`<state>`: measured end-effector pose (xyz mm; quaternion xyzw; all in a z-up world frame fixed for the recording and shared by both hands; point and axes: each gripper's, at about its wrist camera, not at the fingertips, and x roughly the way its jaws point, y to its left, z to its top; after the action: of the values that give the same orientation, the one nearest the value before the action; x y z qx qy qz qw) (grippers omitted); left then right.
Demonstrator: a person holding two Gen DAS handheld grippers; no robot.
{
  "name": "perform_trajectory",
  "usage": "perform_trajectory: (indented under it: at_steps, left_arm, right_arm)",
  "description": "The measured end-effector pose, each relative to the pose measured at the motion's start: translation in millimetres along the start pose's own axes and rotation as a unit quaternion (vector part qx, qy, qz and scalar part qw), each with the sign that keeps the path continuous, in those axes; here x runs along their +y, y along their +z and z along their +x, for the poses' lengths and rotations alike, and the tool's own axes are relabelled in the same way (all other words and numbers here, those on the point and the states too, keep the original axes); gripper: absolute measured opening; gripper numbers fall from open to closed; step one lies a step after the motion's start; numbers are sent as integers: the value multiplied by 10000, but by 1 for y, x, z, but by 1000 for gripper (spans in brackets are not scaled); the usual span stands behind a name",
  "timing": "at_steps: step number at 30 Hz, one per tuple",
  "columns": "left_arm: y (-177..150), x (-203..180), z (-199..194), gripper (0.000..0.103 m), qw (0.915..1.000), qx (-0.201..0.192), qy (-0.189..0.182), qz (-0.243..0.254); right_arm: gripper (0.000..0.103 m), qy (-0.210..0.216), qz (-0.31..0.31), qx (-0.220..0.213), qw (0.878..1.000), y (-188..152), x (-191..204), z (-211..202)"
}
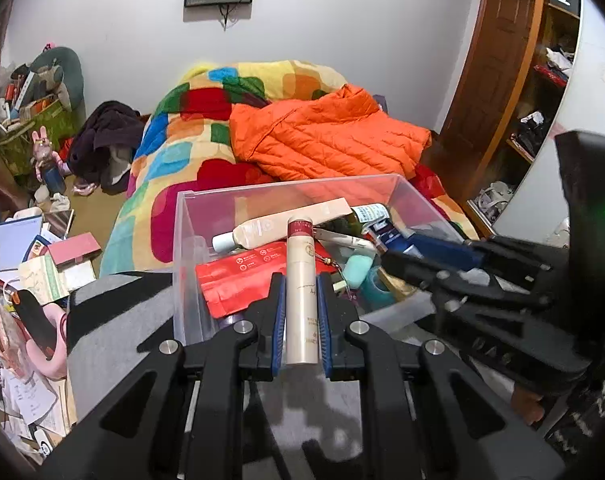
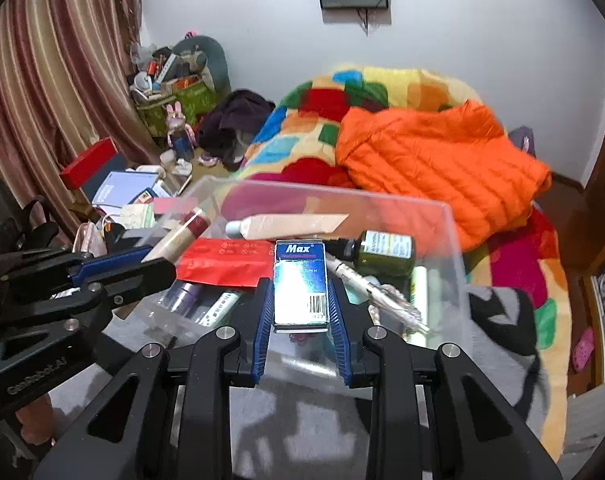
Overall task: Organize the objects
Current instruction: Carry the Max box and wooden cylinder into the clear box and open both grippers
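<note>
- The clear bin [image 2: 454,240] sits on the bed as the collecting spot, already holding tubes and bottles.
- The right gripper [image 2: 300,280] pinches a blue Max box [image 2: 300,284] above it, probably for sorting.
- The left gripper [image 1: 300,280] clamps a beige tube [image 1: 301,292] lengthwise over the bin.

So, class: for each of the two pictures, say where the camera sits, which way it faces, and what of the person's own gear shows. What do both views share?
Left wrist: on the left gripper, looking forward and down over the clear bin toward the bed; its pads clamp a beige tube; the right gripper enters from the right.
Right wrist: on the right gripper, same heading; it clamps a blue Max box; the left gripper enters from the left.
Shared: bin, orange jacket, red pouch.
</note>
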<state>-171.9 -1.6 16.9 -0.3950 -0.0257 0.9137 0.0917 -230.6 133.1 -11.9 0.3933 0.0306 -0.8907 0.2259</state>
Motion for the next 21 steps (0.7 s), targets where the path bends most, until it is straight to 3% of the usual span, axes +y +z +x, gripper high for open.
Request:
perform_trajectory:
  at_steps: [10,21]
  left_arm:
    - [1,2,27,15,9995,309,-28,-22]
    - [-3,-5,1,15,10000,-6,2,86]
  right_arm:
    - [28,22,53,430,9991,-3,-7,23]
    - [28,64,59,204,9998,-5,-11,-3]
